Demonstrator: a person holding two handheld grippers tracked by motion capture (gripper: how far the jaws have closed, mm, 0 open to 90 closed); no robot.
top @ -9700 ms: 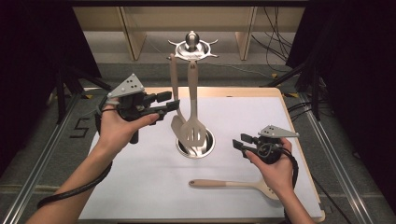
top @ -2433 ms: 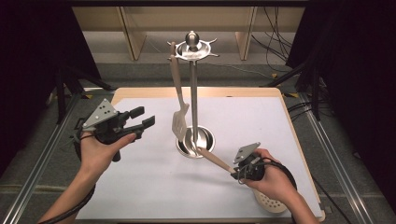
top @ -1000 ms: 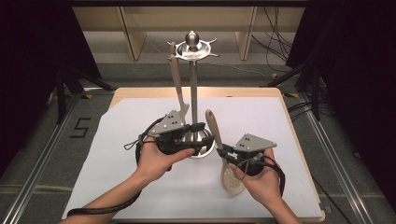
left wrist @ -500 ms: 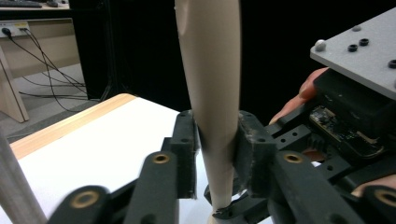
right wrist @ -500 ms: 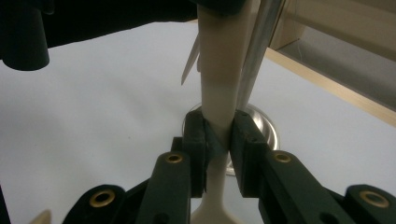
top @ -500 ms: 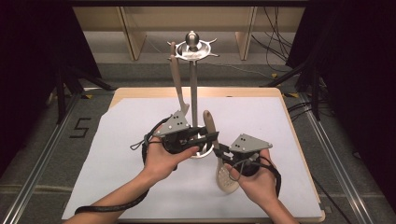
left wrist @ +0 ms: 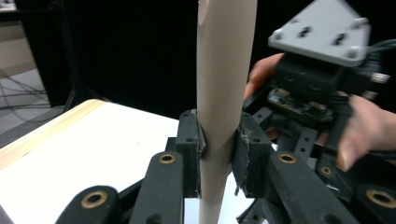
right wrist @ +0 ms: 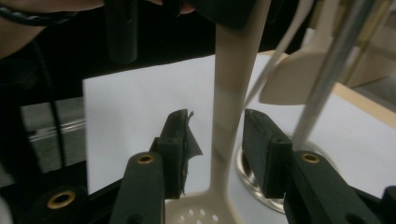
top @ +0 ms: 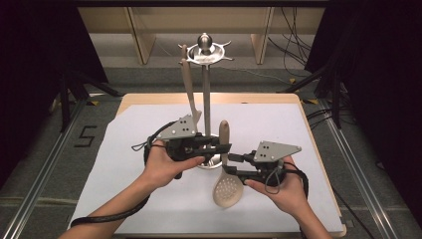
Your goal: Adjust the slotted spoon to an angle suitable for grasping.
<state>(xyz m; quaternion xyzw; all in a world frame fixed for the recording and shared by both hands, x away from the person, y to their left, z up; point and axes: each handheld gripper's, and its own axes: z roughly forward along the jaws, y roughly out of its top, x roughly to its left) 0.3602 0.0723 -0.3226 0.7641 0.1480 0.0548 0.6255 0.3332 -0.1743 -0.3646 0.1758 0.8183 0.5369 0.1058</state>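
Note:
A beige slotted spoon [top: 226, 188] stands upright in front of the utensil stand [top: 205, 99], bowl down near the white mat. My left gripper [top: 225, 148] has just been closing and is shut on its handle [left wrist: 224, 70], pads pressing both sides. My right gripper [top: 234, 163] has just been opening. Its jaws stand apart around the lower handle [right wrist: 233, 93] with a gap on each side, above the perforated bowl. My right gripper [left wrist: 322, 88] also appears close behind the handle in the left gripper view.
A beige spatula [top: 188, 89] hangs from the stand's top ring, and its blade [right wrist: 299, 84] shows beside the metal pole [right wrist: 336, 60]. The stand's round base [right wrist: 247, 172] sits just behind the spoon. The white mat [top: 124, 149] covers the wooden table.
My left gripper has closed onto the spoon handle. My right gripper, which was shut on the handle, has opened its jaws. Both hands have stayed roughly in place.

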